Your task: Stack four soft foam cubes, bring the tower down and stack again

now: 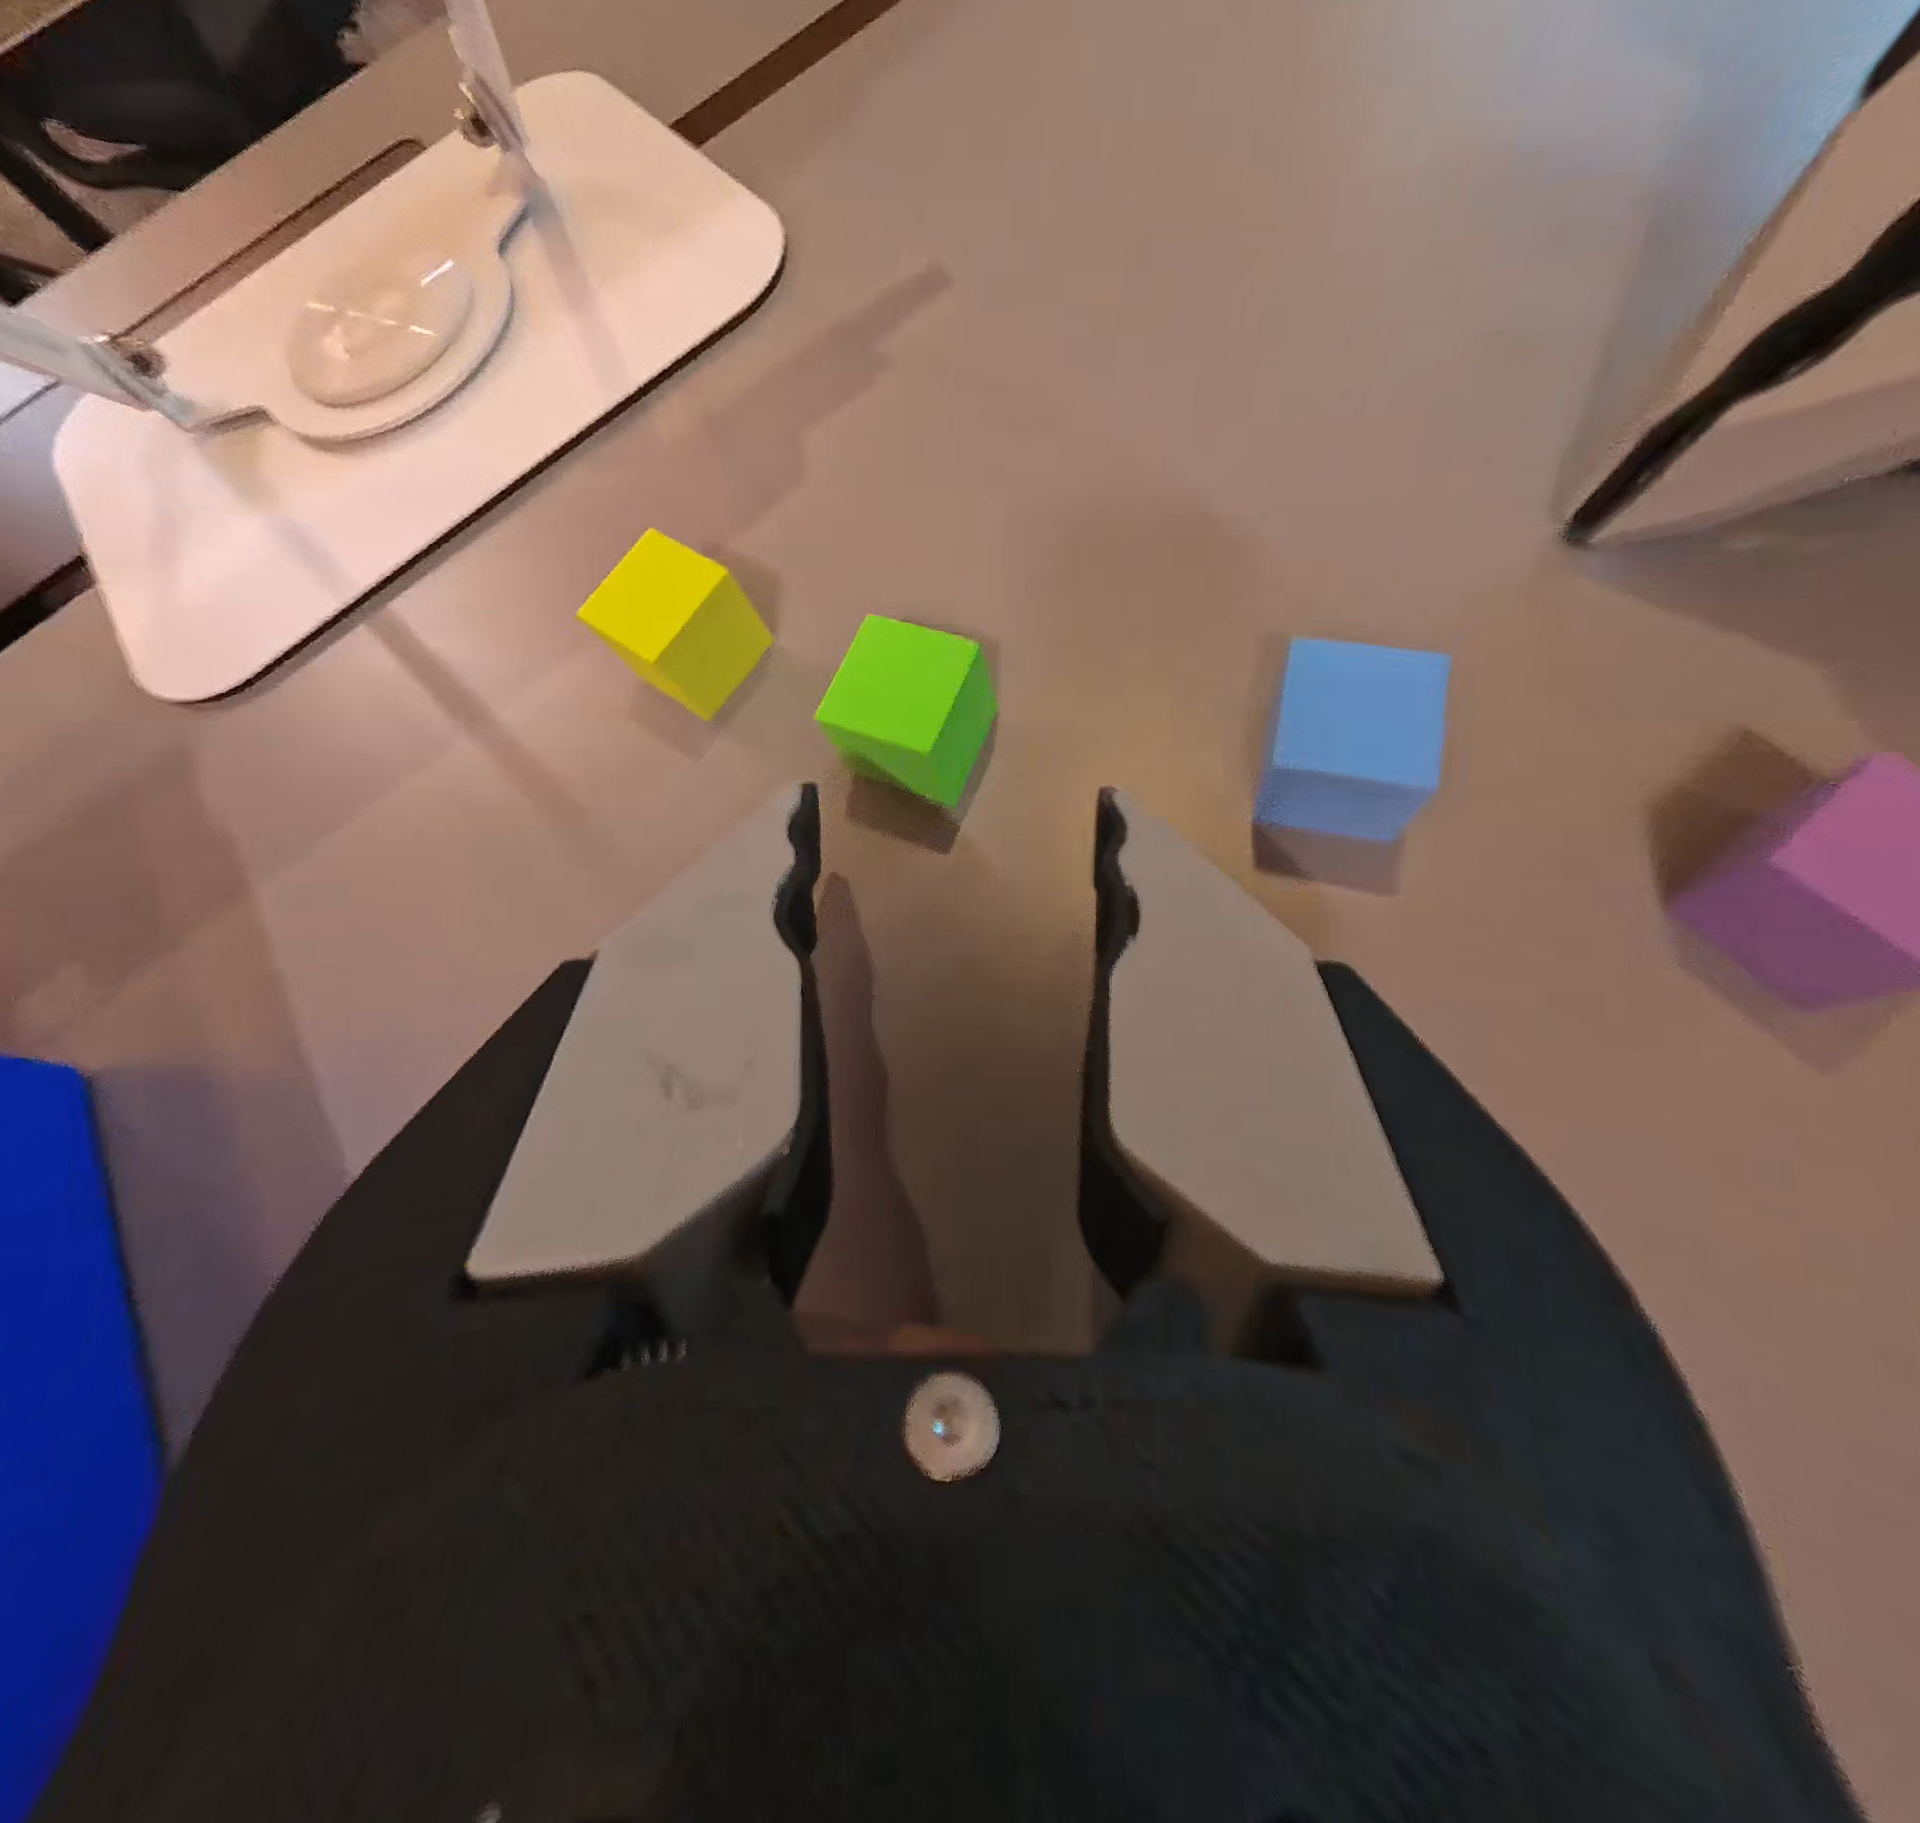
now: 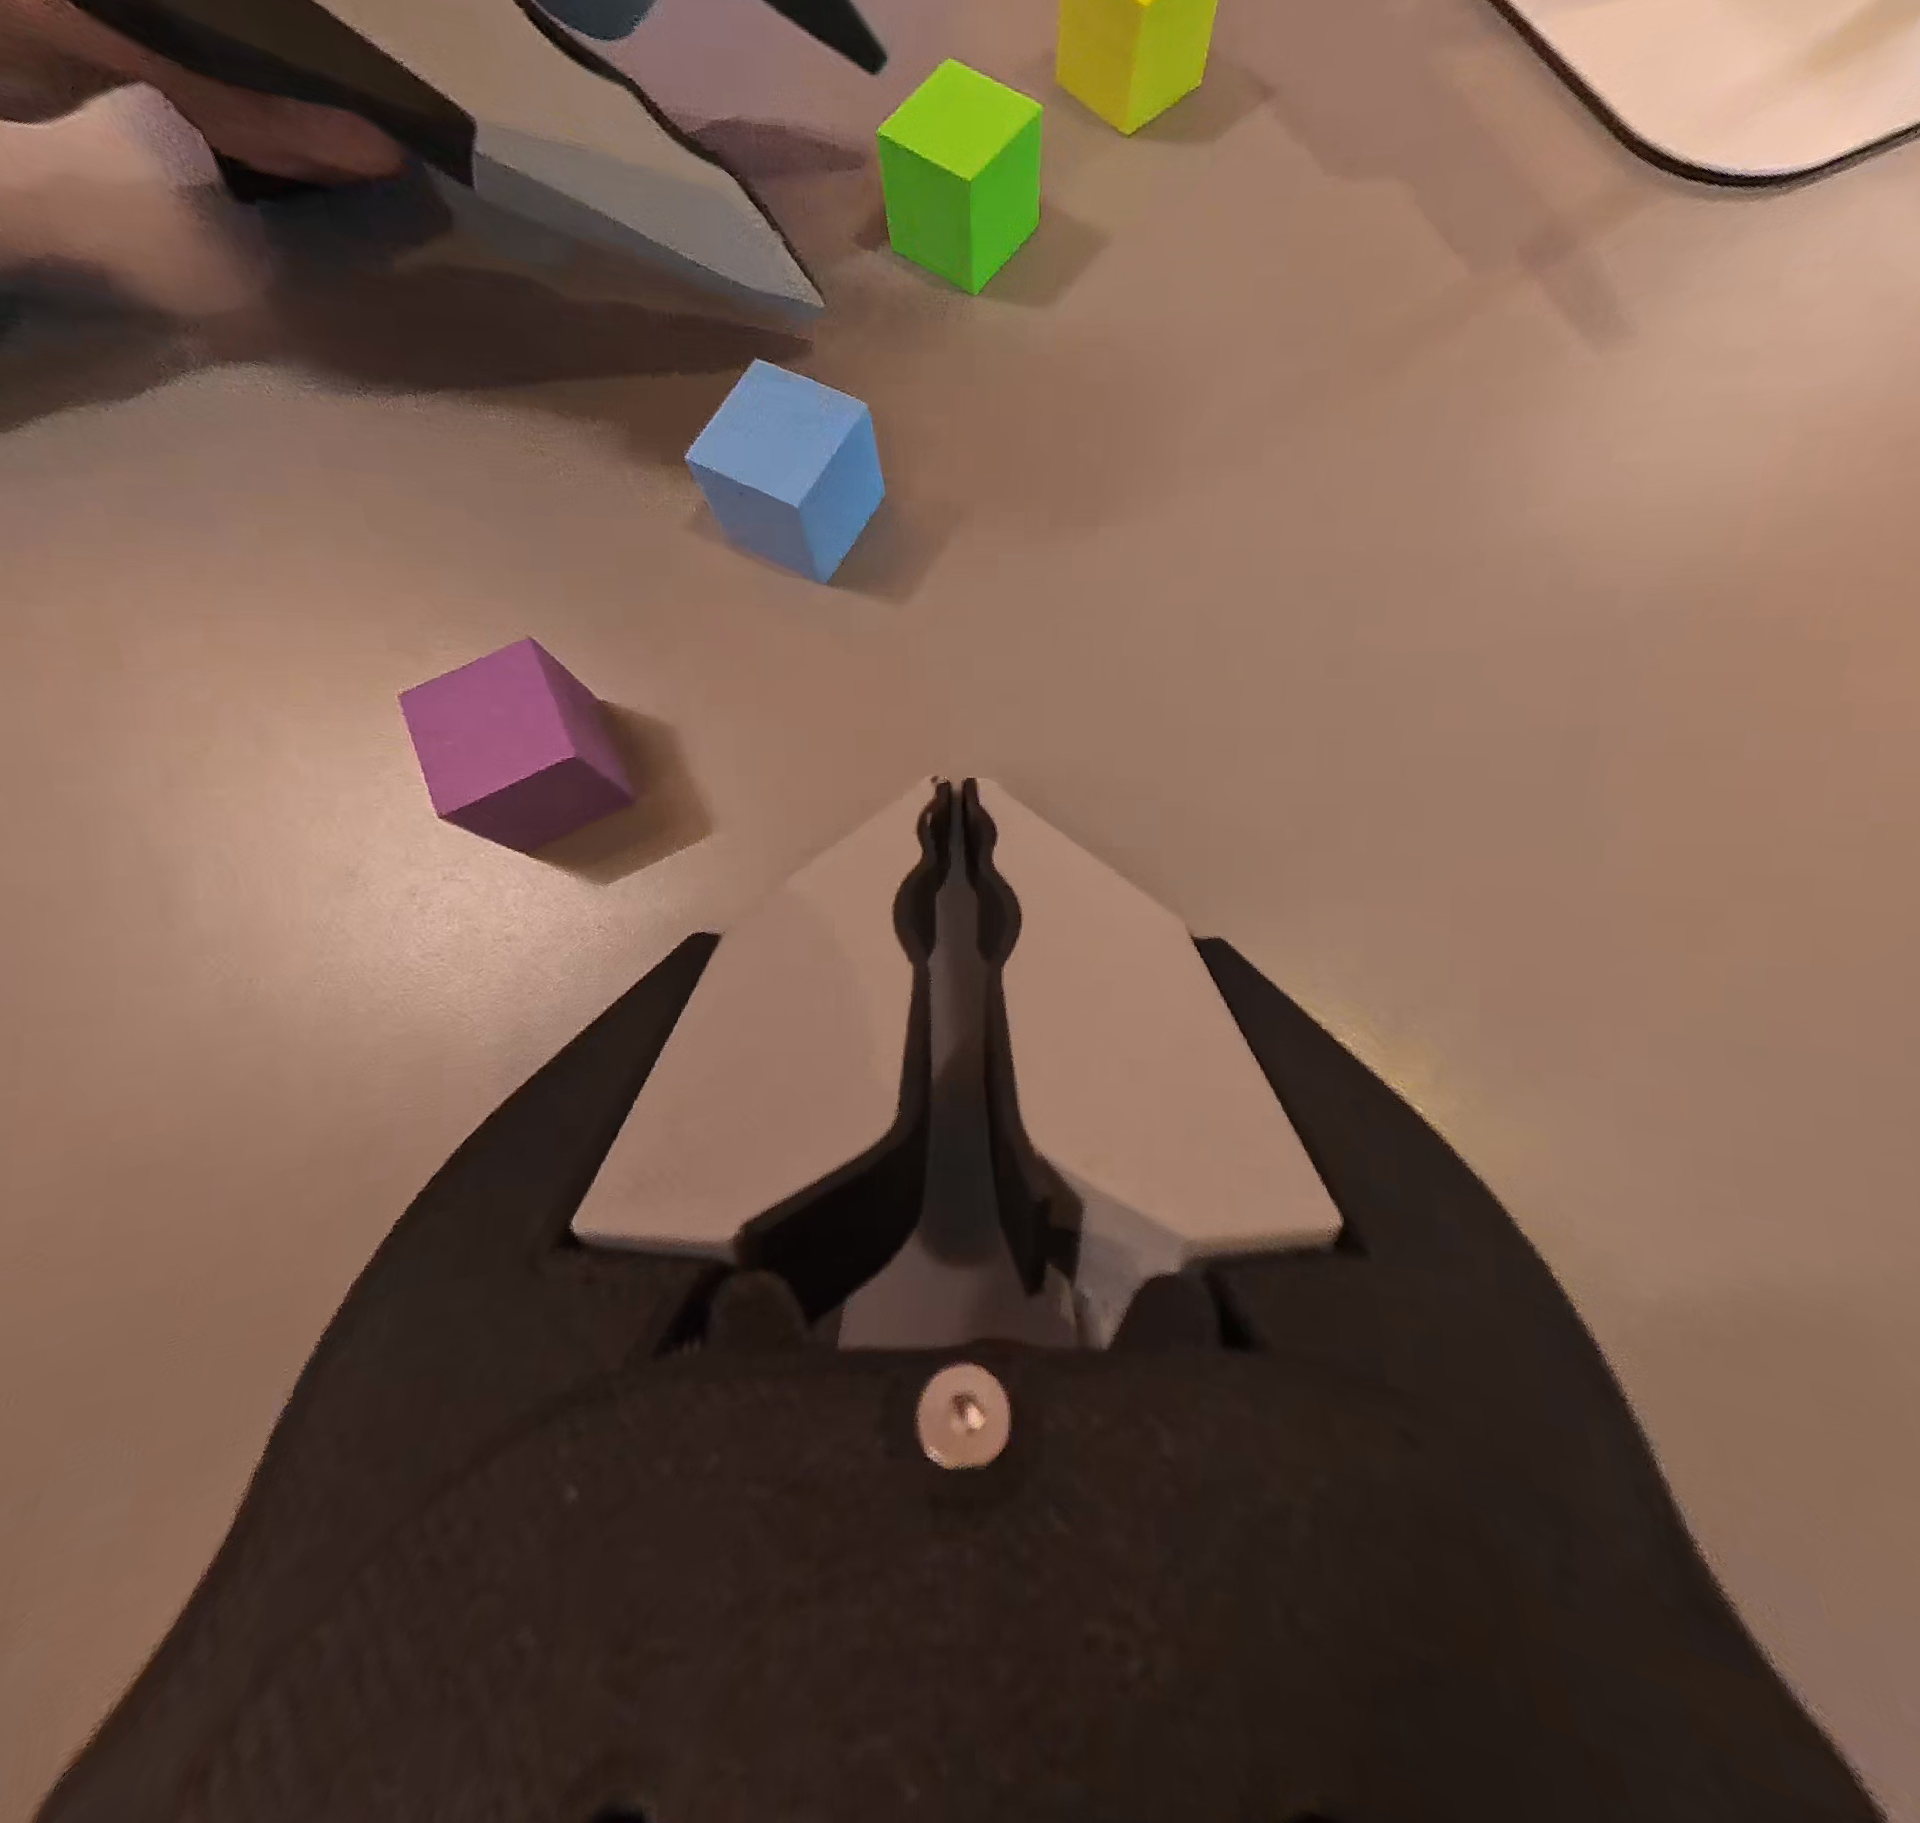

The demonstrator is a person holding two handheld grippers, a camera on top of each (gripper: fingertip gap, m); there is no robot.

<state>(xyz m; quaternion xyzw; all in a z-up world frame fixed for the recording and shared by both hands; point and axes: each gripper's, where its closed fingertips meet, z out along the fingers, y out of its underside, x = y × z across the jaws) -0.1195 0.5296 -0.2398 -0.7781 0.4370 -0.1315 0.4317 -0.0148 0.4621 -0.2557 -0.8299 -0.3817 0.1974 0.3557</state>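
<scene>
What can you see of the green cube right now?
The green cube is a bright, matte, sharp-edged block that looks like foam, standing flat on the tan table, unstacked. It sits between the yellow cube and the blue cube, touching neither. The open left hand-held gripper is just short of it, not gripping.

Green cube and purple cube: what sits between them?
The blue cube, between green cube and purple cube; both wrist views show it.
</scene>
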